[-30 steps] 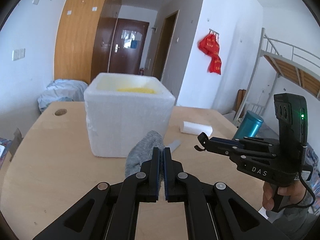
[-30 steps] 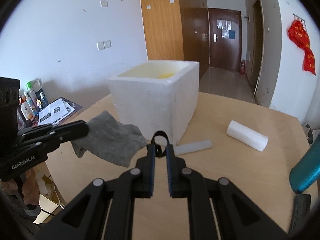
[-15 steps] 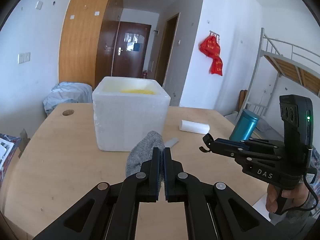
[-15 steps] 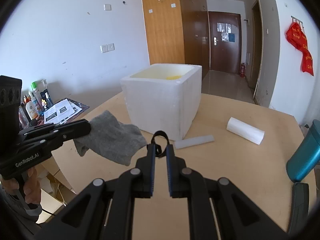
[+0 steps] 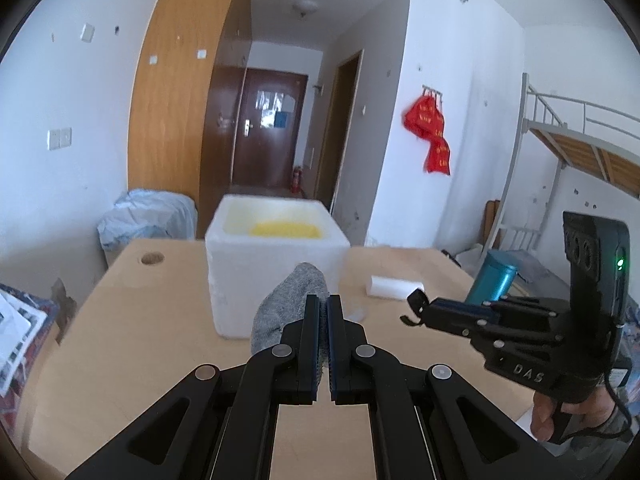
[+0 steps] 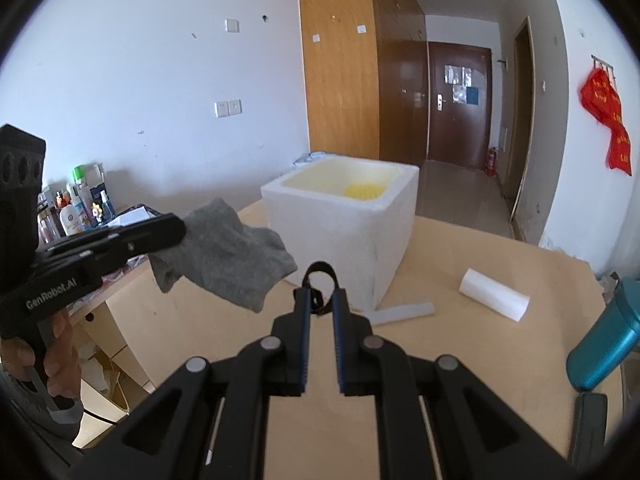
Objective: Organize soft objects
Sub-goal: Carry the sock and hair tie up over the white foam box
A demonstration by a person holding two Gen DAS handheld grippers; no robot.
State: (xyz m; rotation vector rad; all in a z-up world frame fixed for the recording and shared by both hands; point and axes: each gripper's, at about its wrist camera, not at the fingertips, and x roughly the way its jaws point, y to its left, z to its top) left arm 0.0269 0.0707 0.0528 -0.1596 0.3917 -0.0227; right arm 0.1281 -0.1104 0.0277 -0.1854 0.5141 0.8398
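The left tongs [image 5: 323, 304] are clamped tight on a grey sock [image 6: 224, 252], which hangs clear above the wooden tabletop [image 6: 460, 264] and droops to one side of the pads; the right tongs [image 6: 321, 300] are nearly closed on a small black elastic loop [image 6: 319, 276], whose ring sticks up past the tips; in the left wrist view the right tongs sit off to the right, held by a hand [image 5: 560, 416] on the grip; in the right wrist view the left tongs come in from the left, carried by the other hand [image 6: 52, 364].

Straight ahead of both tongs stands a white foam box [image 5: 276, 268] on the tabletop, open at the top, between the sock and the far end of the room; a flat pale strip [image 6: 404, 312] lies at the box's foot; a white foam roll [image 6: 494, 294] lies well apart to its right; a teal cylinder [image 6: 604, 344] stands near the tabletop's right edge.

Inside the box something yellow [image 6: 366, 191] lies at the bottom; what it is cannot be told.
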